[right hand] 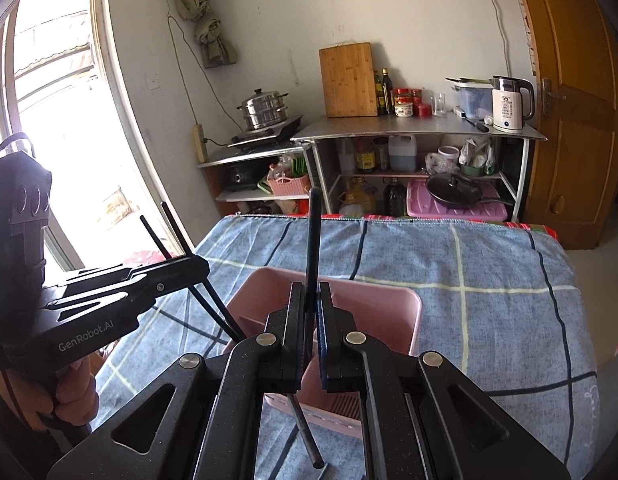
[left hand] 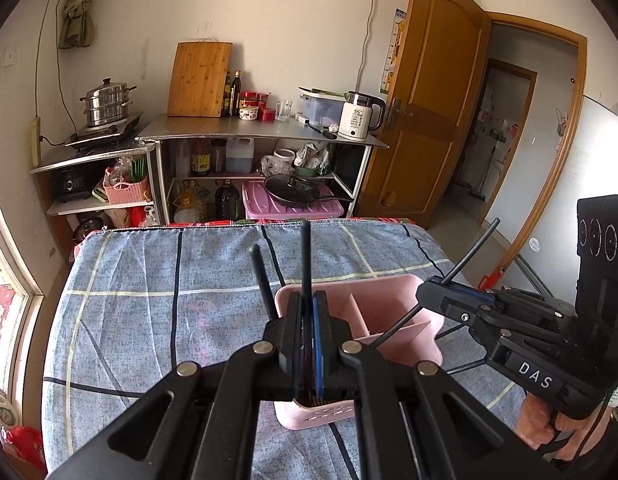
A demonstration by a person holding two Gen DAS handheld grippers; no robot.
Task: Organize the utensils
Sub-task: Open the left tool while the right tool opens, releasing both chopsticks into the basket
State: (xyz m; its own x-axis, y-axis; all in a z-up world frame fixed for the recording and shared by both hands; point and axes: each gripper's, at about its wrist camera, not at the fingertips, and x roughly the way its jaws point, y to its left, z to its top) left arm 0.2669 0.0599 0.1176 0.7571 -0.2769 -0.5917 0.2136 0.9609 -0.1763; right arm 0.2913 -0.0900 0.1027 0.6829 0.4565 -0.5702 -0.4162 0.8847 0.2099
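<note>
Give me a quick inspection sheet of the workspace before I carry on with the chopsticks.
Surface: table under a blue checked cloth, bare around the holder.
Job's things: pink utensil holder with inner dividers, standing upright; black chopsticks held above it.
Clutter: nothing seen on the cloth.
Grippers: left gripper shut on two chopsticks; right gripper shut on one chopstick; both over the holder.
Cables: thin wire down the wall to a power strip, well behind the table.
Surroundings: steel shelf unit with kettle, cutting board and bottles; open wooden door; window.
</note>
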